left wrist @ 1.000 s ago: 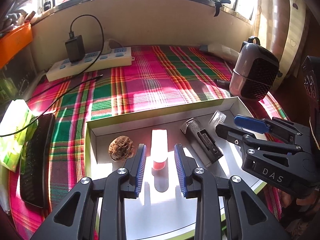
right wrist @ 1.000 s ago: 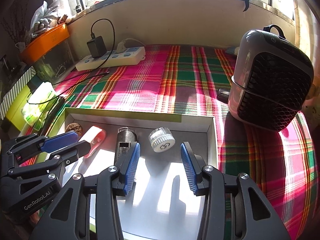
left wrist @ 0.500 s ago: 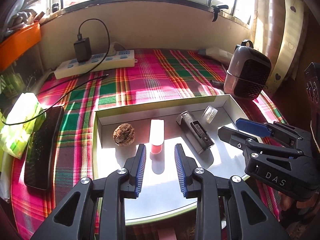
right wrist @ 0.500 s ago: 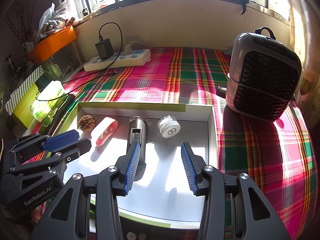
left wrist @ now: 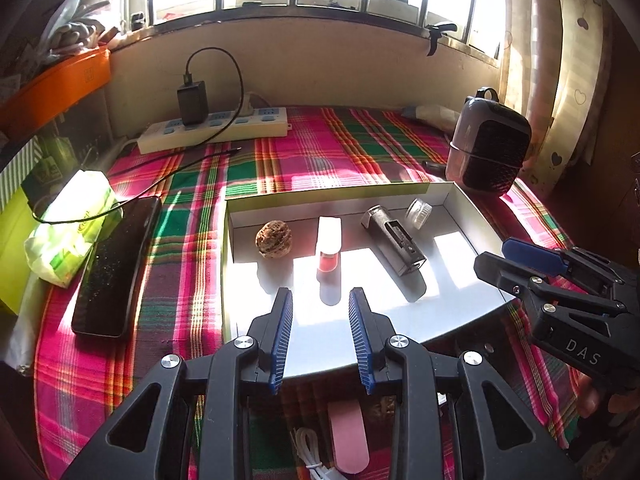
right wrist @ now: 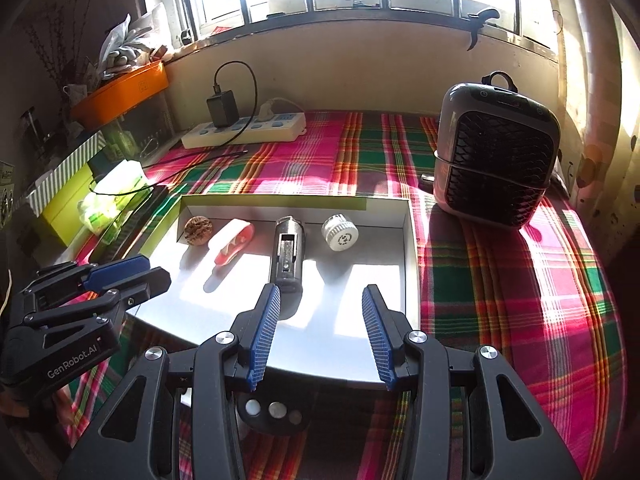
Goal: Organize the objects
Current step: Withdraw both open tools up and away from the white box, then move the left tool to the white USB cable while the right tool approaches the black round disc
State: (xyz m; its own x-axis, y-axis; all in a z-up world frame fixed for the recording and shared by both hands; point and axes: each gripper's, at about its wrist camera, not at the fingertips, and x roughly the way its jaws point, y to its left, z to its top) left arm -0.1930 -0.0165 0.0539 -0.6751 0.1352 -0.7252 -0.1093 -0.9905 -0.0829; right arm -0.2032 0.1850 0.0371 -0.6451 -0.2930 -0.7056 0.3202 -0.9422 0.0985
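Note:
A shallow white box [left wrist: 240, 216] [right wrist: 410, 240] lies on the plaid cloth. In a row inside it sit a brown walnut [left wrist: 274, 239] [right wrist: 197, 231], a pink and white clip-like piece [left wrist: 329, 245] [right wrist: 234, 242], a silver cylinder with a slot [left wrist: 394, 240] [right wrist: 288, 248] and a small white round cap [left wrist: 419, 213] [right wrist: 340, 236]. My left gripper [left wrist: 320, 334] hangs open over the box's near edge, nothing between its blue pads. My right gripper [right wrist: 318, 330] is open too, over the near edge right of the cylinder. Each gripper also shows in the other's view, the right gripper [left wrist: 516, 256] and the left gripper [right wrist: 124, 272].
A black phone [left wrist: 116, 264] and a green tissue pack [left wrist: 68, 224] lie left of the box. A white power strip with a black charger [left wrist: 216, 126] sits at the back. A grey desk heater [right wrist: 496, 160] stands right. A pink case [left wrist: 348, 436] and a black piece with round dots [right wrist: 272, 412] lie below the box's near edge.
Both grippers have drawn back toward the near side and slightly up. The box and its objects now look farther away, and more of the table shows. Jaw gaps are unchanged.

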